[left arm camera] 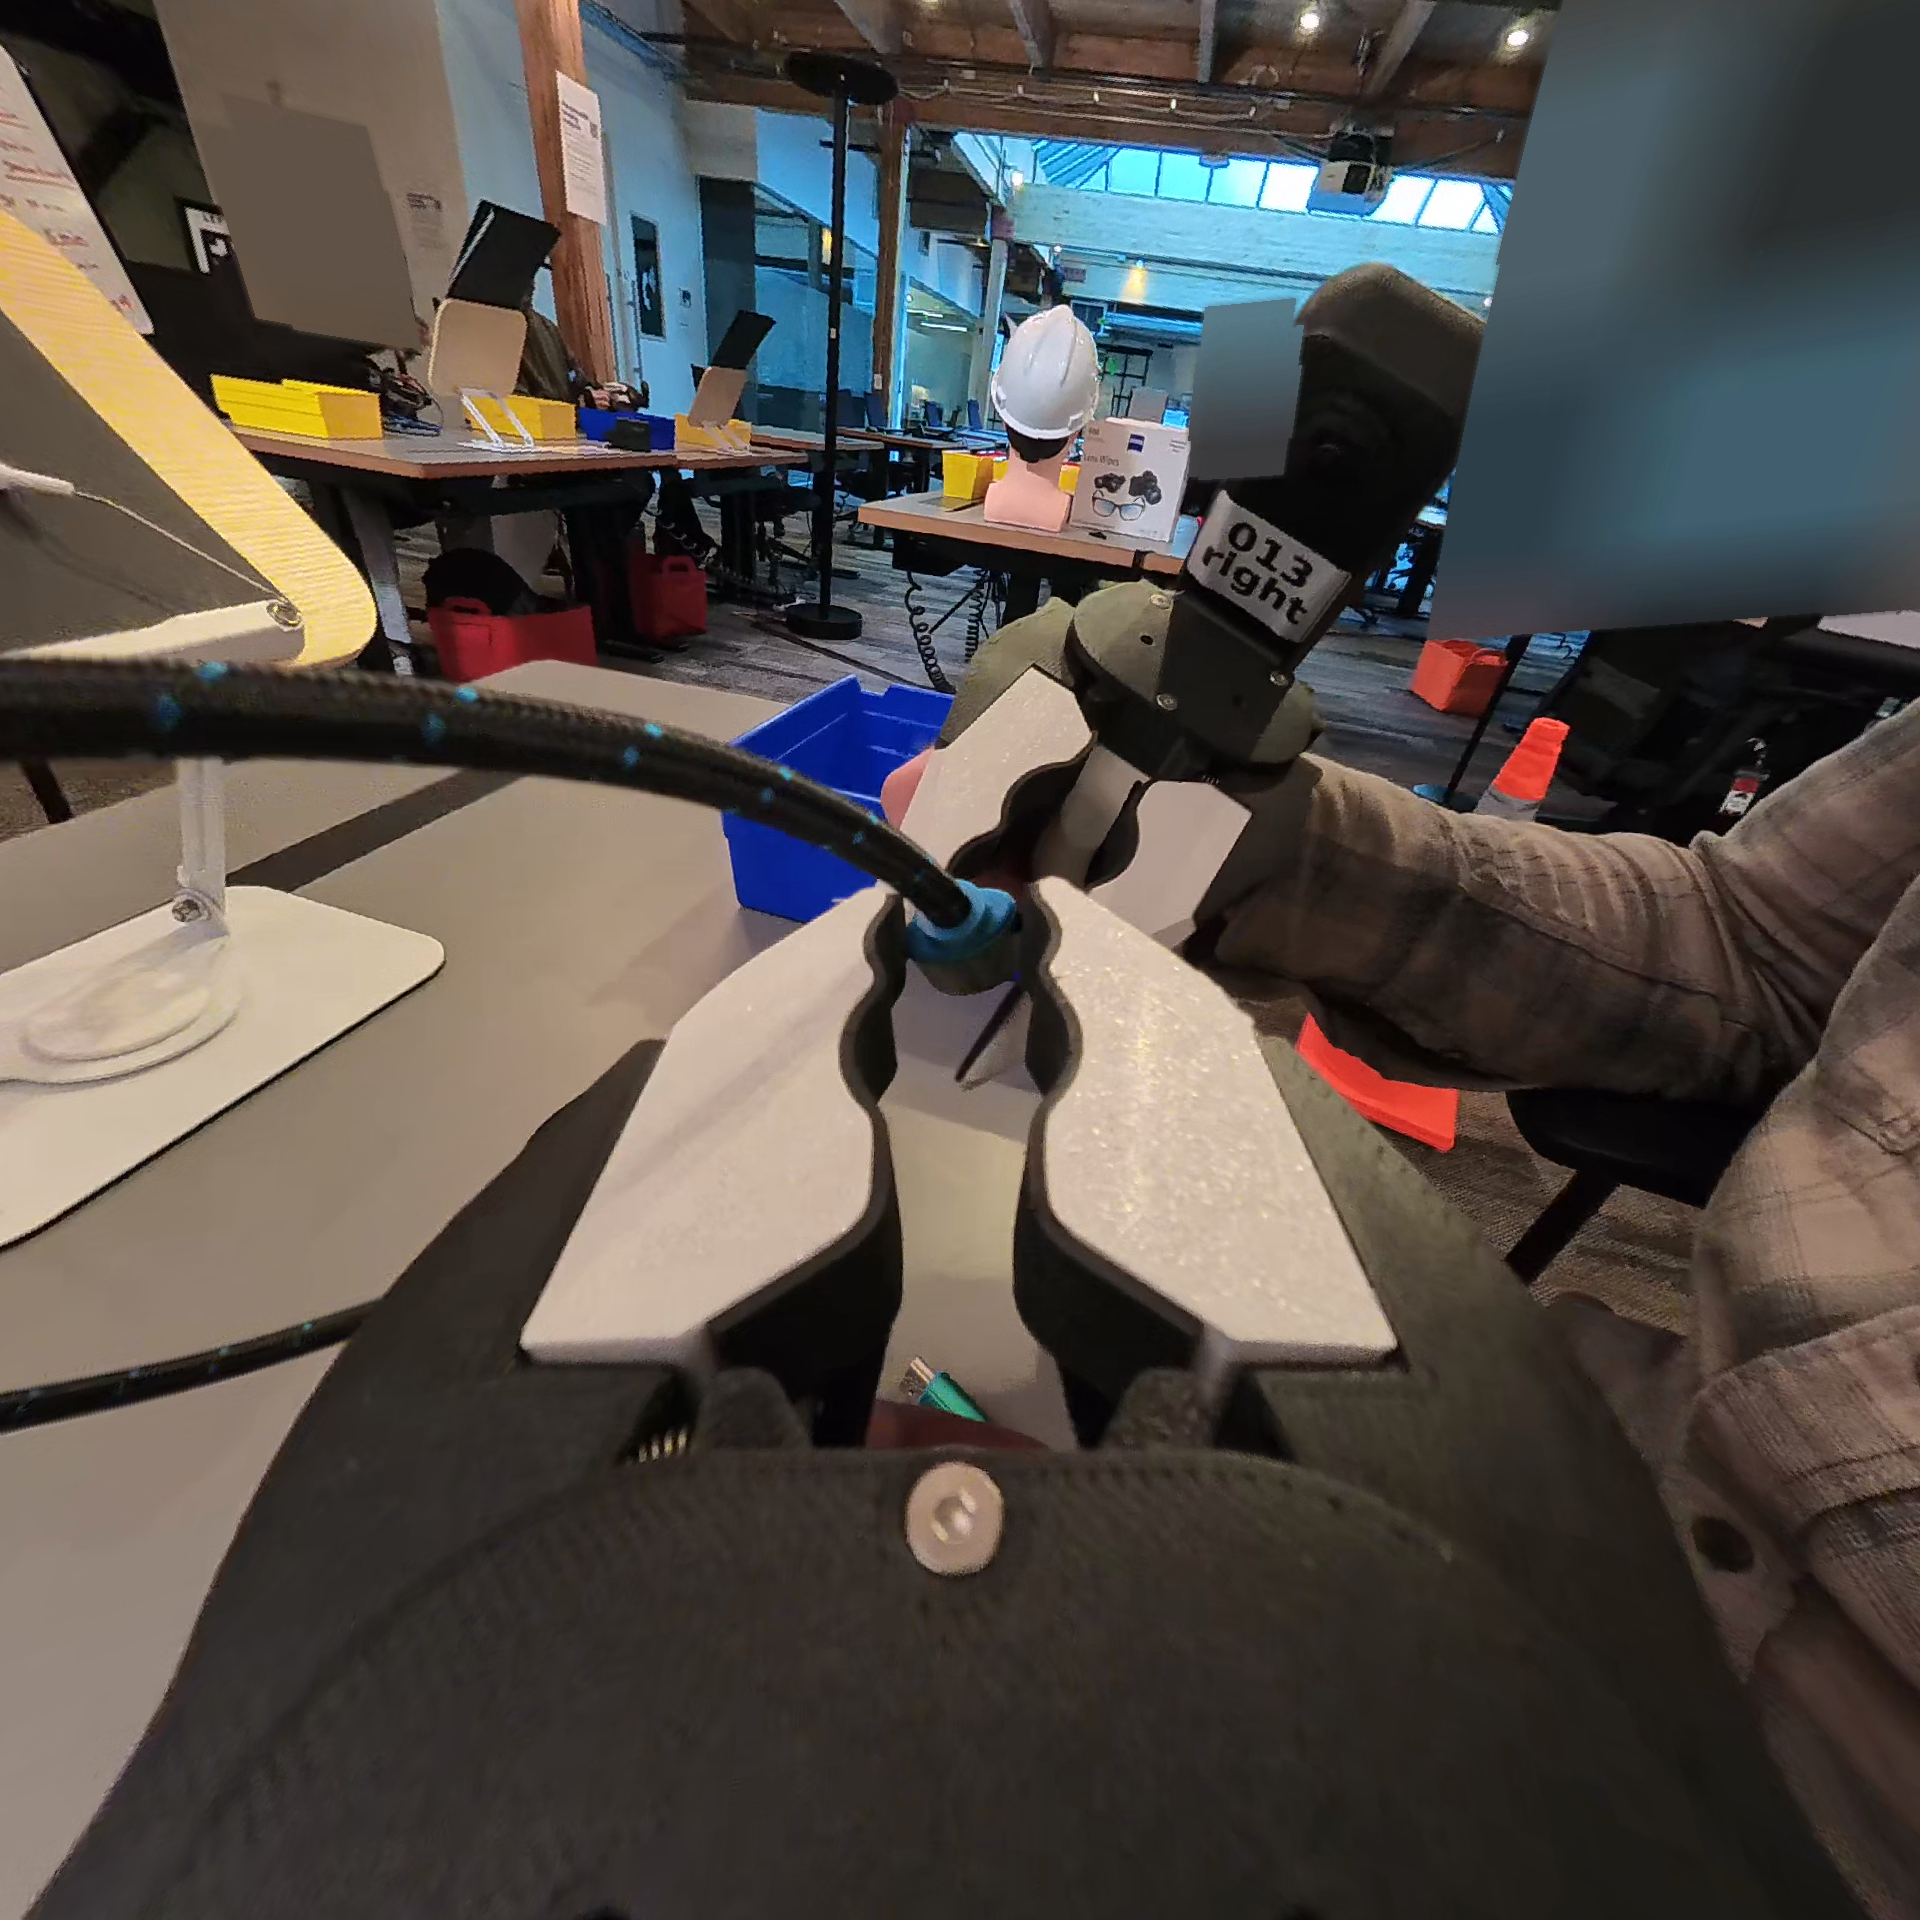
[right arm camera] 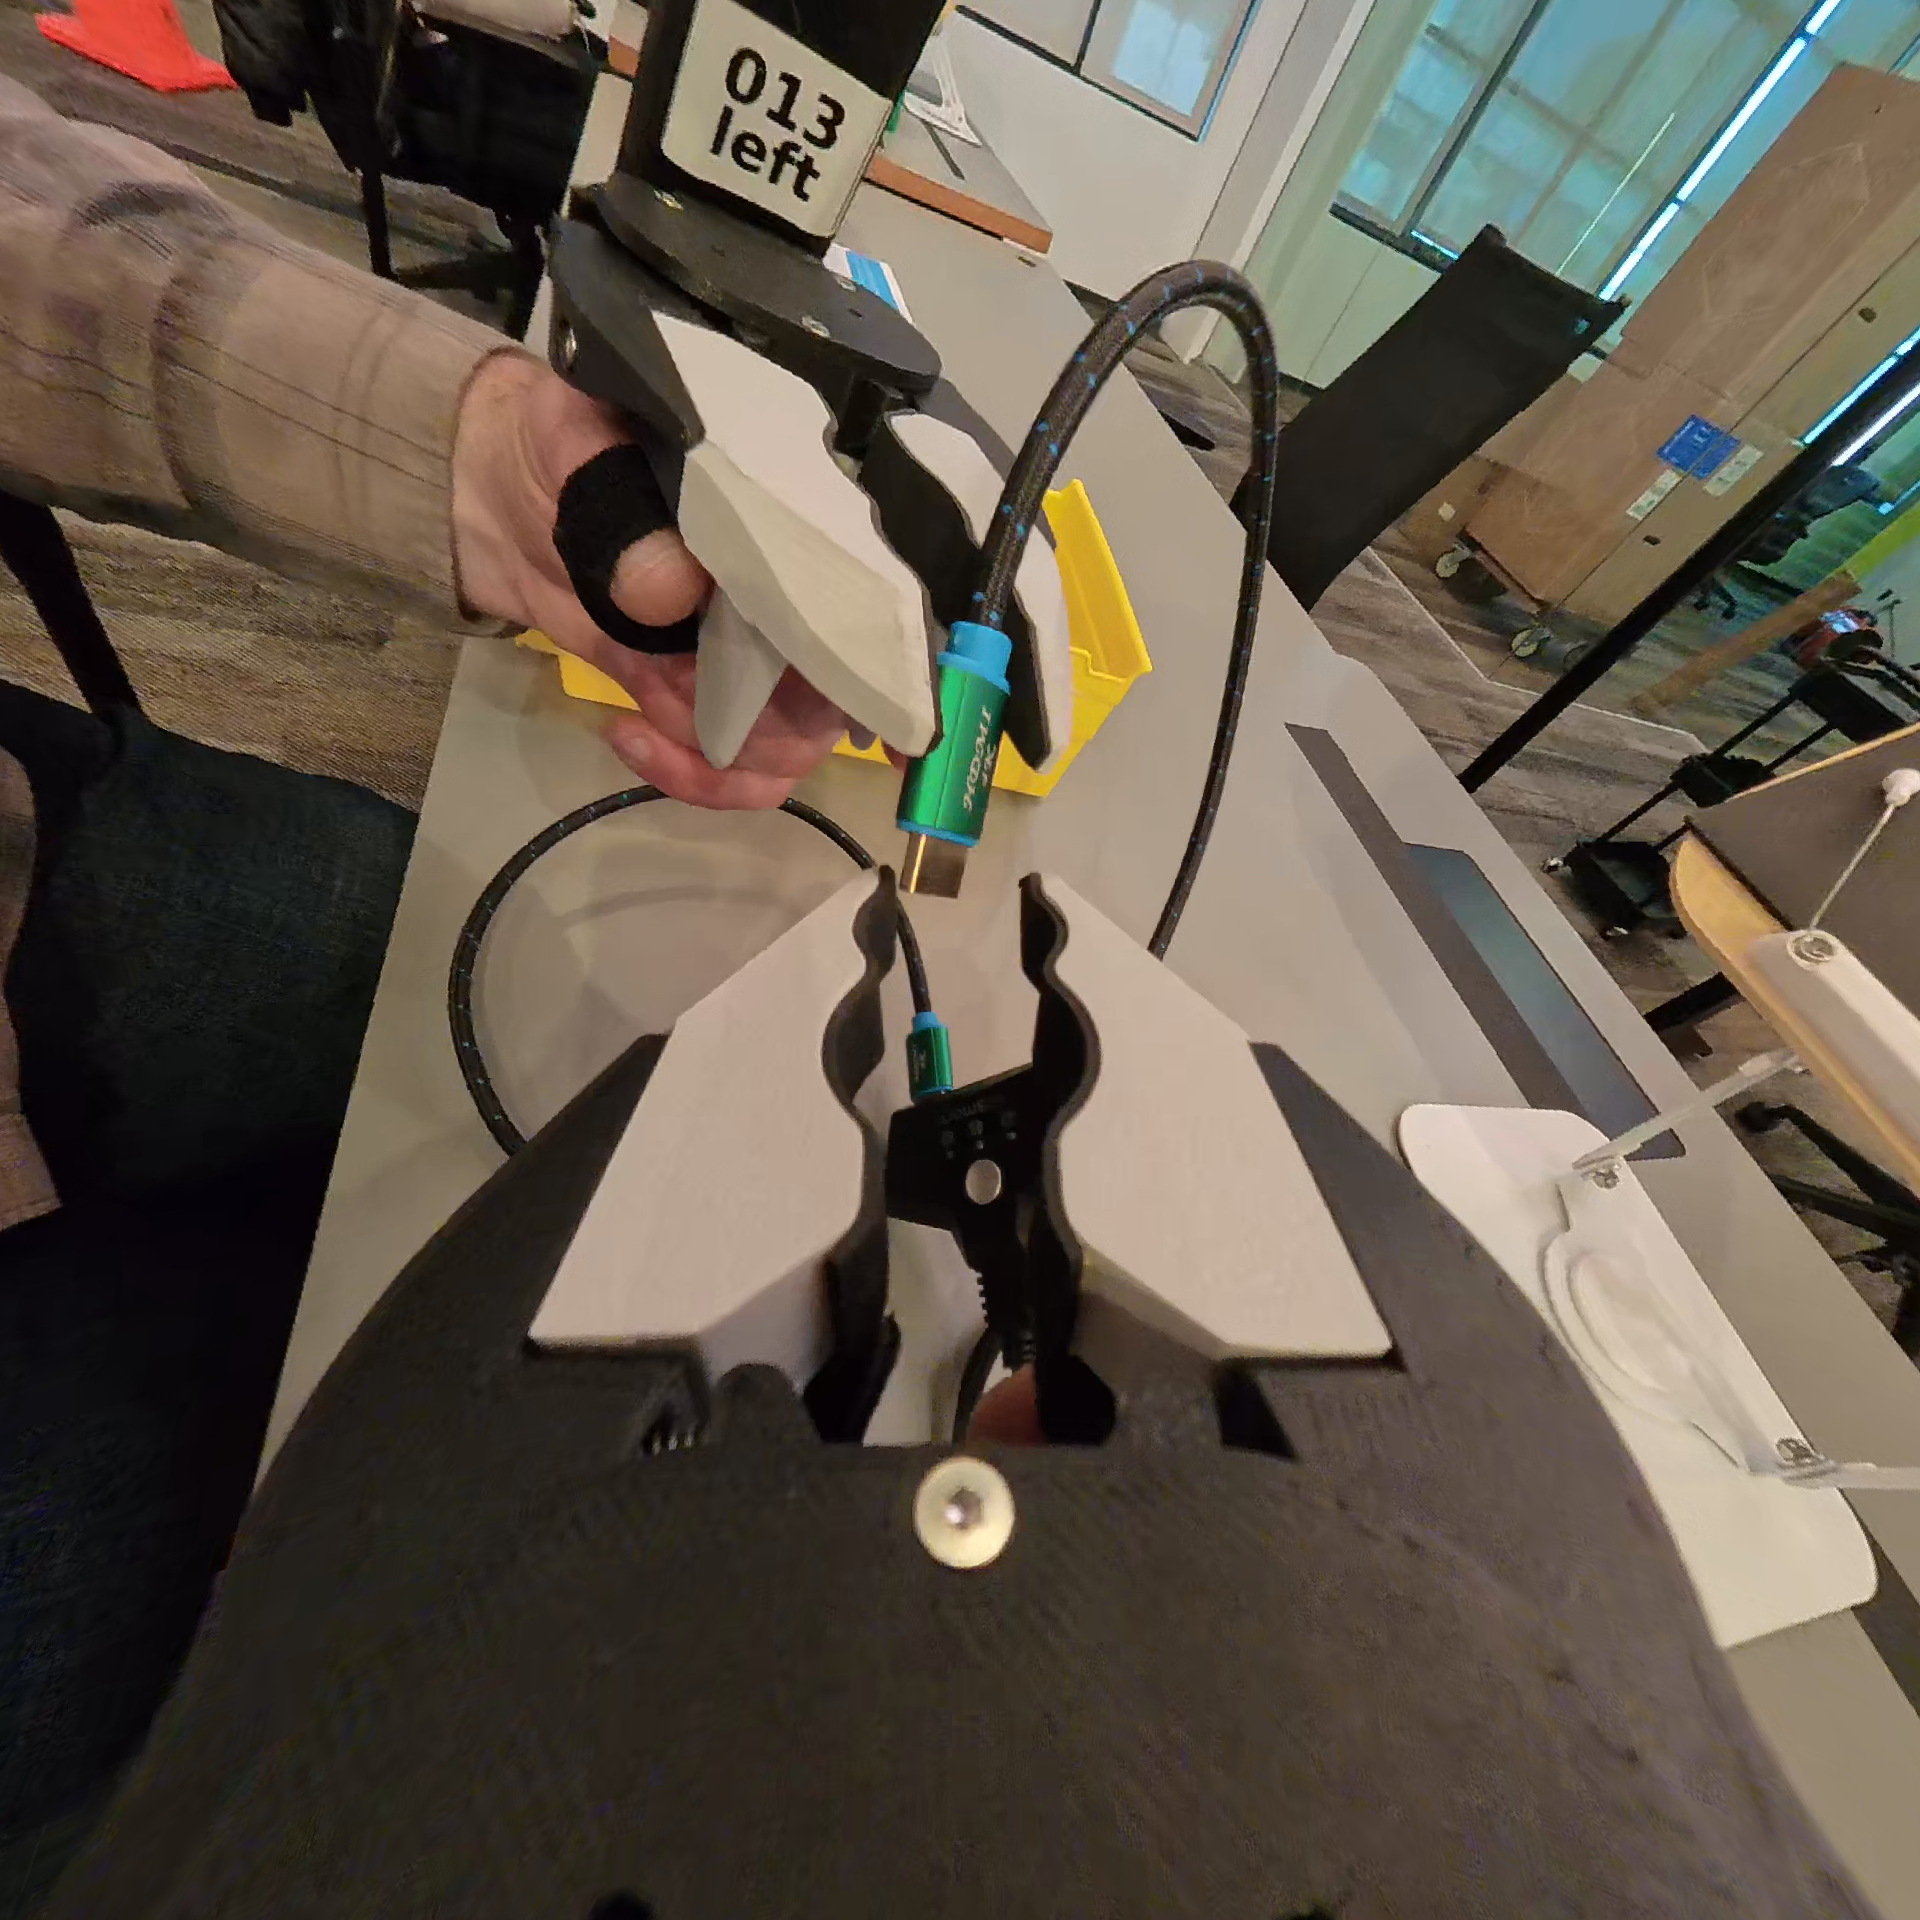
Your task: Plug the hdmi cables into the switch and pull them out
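We grasp the green HDMI plug (right arm camera: 951, 743) in the left tool (right arm camera: 971, 717); the right tool (right arm camera: 956, 883) clamps the black switch (right arm camera: 971, 1164) above the worktop (right arm camera: 1299, 831).

A grey table (left arm camera: 499, 997) carries a white stand base (left arm camera: 260, 997) with a clear acrylic support, seen again at the right of the right wrist view (right arm camera: 1621, 1382). A blue bin (left arm camera: 821, 800) sits at the table's far edge; a yellow bin (right arm camera: 1091, 634) rests on the table surface. Background, left wrist view: a white hard hat (left arm camera: 1044, 369) on a mannequin head, a white carton (left arm camera: 1132, 478) just beside it, yellow trays (left arm camera: 301, 405) on a far table, red bags (left arm camera: 509, 639) on the floor, and an orange traffic cone (left arm camera: 1527, 764).
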Motion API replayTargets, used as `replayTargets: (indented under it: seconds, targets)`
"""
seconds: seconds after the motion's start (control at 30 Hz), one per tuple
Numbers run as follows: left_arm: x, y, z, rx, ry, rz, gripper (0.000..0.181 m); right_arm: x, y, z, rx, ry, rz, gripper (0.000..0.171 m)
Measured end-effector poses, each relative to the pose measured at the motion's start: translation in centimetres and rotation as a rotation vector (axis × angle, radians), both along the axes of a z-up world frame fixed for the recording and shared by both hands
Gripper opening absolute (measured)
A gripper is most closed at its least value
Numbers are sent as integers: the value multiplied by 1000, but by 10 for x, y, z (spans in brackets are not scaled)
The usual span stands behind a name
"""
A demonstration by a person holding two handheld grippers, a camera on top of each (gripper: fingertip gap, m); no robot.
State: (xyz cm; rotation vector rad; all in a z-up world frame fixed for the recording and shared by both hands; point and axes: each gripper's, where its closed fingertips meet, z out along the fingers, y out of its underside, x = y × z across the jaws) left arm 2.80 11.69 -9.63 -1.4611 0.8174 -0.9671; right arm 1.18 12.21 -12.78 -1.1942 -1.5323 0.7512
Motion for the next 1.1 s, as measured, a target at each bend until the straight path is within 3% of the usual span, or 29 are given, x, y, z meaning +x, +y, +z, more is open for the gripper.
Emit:
replayTargets:
  seconds: [0.4, 0.5, 0.87, 1.0, 1.1]
  targets:
    - [6, -5, -5, 20, 37, -22, 20, -6, -13, 3, -140, 18, 65, 26]
    - [7, -7, -4, 33, 43, -37, 20, -8, -17, 4, -150, 18, 81, 14]
    - [3, -5, -1, 11, 28, -28, 20, -9, -5, 7, 122, -32, -14, 11]
    - [4, -6, 2, -60, -17, -64, 38, -7, 1, 2, 269, -92, -59, 8]
    - [5, -4, -1, -62, 10, -47, 40, -7, 3, -1, 337, -127, -76, 9]
